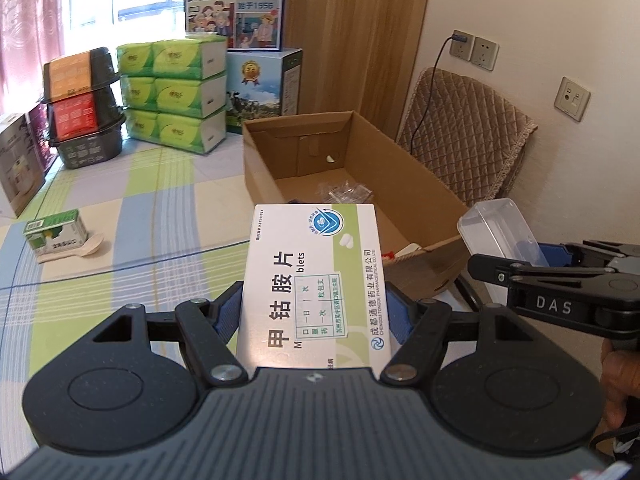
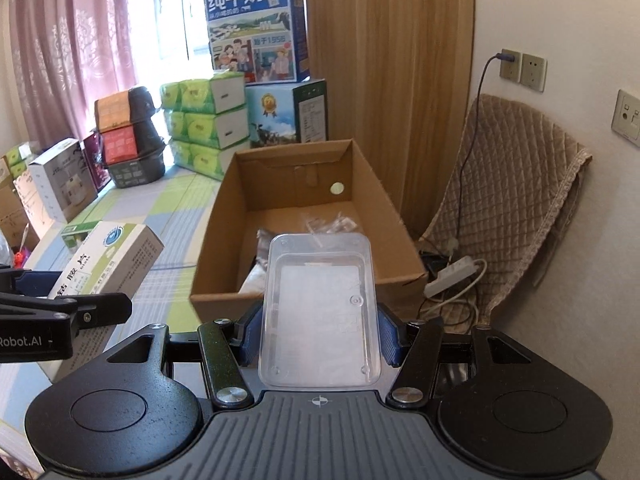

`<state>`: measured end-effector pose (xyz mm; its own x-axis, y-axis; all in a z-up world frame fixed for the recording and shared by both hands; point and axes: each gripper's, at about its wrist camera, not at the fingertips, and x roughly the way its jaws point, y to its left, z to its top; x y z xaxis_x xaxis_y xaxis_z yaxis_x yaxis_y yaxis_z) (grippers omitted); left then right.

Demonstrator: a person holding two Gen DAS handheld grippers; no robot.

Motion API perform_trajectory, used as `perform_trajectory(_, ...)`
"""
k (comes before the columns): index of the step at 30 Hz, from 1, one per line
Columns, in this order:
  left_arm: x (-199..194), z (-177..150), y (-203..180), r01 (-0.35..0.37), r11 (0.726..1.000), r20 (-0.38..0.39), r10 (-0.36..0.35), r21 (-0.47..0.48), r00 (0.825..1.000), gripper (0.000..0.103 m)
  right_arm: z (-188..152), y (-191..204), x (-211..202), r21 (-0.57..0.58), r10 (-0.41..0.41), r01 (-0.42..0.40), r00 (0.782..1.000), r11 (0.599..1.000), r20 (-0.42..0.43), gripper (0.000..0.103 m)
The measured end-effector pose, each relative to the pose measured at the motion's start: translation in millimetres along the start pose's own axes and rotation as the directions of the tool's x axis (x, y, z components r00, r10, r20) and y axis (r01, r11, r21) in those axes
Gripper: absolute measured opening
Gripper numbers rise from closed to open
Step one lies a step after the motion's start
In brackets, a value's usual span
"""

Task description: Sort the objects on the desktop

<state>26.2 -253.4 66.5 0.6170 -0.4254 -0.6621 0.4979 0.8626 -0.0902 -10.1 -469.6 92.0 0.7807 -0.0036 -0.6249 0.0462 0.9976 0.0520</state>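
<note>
My left gripper (image 1: 316, 312) is shut on a white and green medicine box (image 1: 316, 280), held above the checked tablecloth just short of the open cardboard box (image 1: 404, 196). My right gripper (image 2: 320, 328) is shut on a clear plastic case (image 2: 320, 312), raised in front of the same cardboard box (image 2: 224, 216). In the right wrist view the medicine box (image 2: 108, 260) shows at the left in the other gripper. The clear plastic case (image 1: 500, 228) appears at the right of the left wrist view. Inside the cardboard box lie clear plastic bits (image 2: 330, 224) and a silvery packet (image 2: 264, 248).
A small green box (image 1: 56, 232) and a wooden spoon (image 1: 80, 252) lie on the tablecloth at left. Tissue packs (image 1: 176, 92), stacked black bowls (image 1: 84, 108) and milk cartons (image 1: 260, 84) stand at the back. A quilted chair (image 2: 512, 208) and a power strip (image 2: 452, 276) are at right.
</note>
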Motion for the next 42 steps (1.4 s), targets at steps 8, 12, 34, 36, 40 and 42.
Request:
perform_trajectory(8, 23, 26, -11, 0.025, 1.000, 0.000, -0.025, 0.001, 1.000, 0.067, 34, -11, 21, -0.028, 0.022, -0.022, 1.000, 0.999, -0.002, 0.054)
perform_trajectory(12, 34, 39, -14, 0.035, 0.999, -0.004, -0.035, 0.005, 0.999, 0.067, 45, -14, 35, -0.055, 0.018, -0.018, 1.000, 0.998, -0.007, 0.054)
perform_trajectory(34, 98, 86, -13, 0.067, 0.997, -0.040, -0.069, -0.038, 0.997, 0.067, 84, -40, 87, -0.062, 0.008, -0.009, 1.000, 0.998, -0.023, 0.054)
perform_trajectory(36, 103, 87, -13, 0.070, 0.997, -0.044, -0.072, -0.043, 0.996, 0.067, 86, -41, 90, -0.060, 0.006, -0.007, 1.000, 0.998, -0.026, 0.054)
perform_trajectory(40, 116, 88, -13, 0.096, 0.994, -0.039, -0.098, -0.050, 0.994, 0.068, 87, -44, 97, -0.053, -0.001, 0.000, 1.000, 0.999, -0.031, 0.054)
perform_trajectory(42, 124, 89, -12, 0.087, 0.994, -0.058, -0.091, -0.060, 0.994, 0.070, 86, -47, 98, -0.043, -0.007, 0.005, 0.999, 0.999, -0.033, 0.054)
